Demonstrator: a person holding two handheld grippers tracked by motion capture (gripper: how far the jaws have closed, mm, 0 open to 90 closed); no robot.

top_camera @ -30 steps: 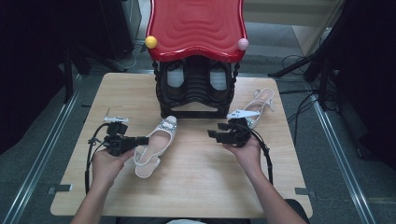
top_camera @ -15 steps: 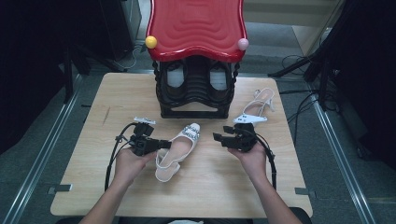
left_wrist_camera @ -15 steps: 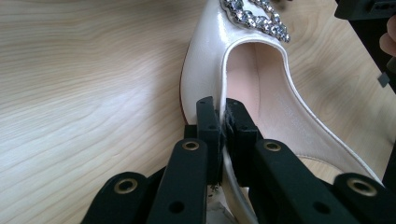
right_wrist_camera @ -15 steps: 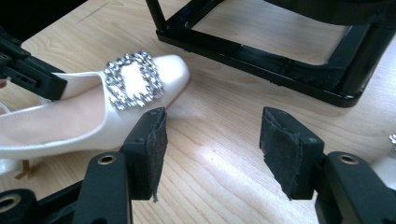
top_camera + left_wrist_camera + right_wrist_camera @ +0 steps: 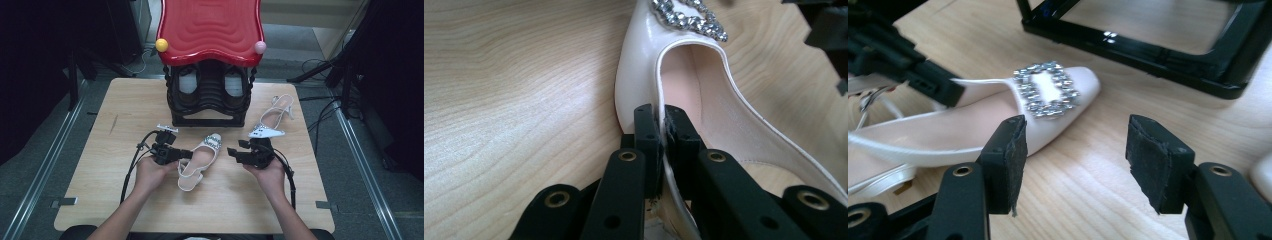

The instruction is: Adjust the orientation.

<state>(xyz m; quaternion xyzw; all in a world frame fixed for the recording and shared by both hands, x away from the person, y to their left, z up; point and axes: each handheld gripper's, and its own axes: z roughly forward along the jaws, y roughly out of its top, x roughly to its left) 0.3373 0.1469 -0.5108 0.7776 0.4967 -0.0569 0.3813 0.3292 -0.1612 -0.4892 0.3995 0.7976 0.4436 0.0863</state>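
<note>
1. The cream slingback shoe with a rhinestone buckle (image 5: 200, 159) lay just before the black shoe rack with the red wavy top (image 5: 210, 85), having shifted rightward along the rack.
2. The left gripper (image 5: 658, 131) pinched its side edge.
3. The right gripper (image 5: 1075, 160) hovered unclenched beside its toe, probably ready to take over.

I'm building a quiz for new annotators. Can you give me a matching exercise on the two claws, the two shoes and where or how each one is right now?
Things:
1. left claw
2. right claw
3. cream slingback shoe with a rhinestone buckle
4. white strappy sandal

States or places:
A. lies near the table's right edge, untouched
B. open, nothing between its pads
C. shut on a shoe's side rim
D. in front of the black shoe rack with a red wavy top, held by its edge

Pairs: 1-C, 2-B, 3-D, 4-A
</note>
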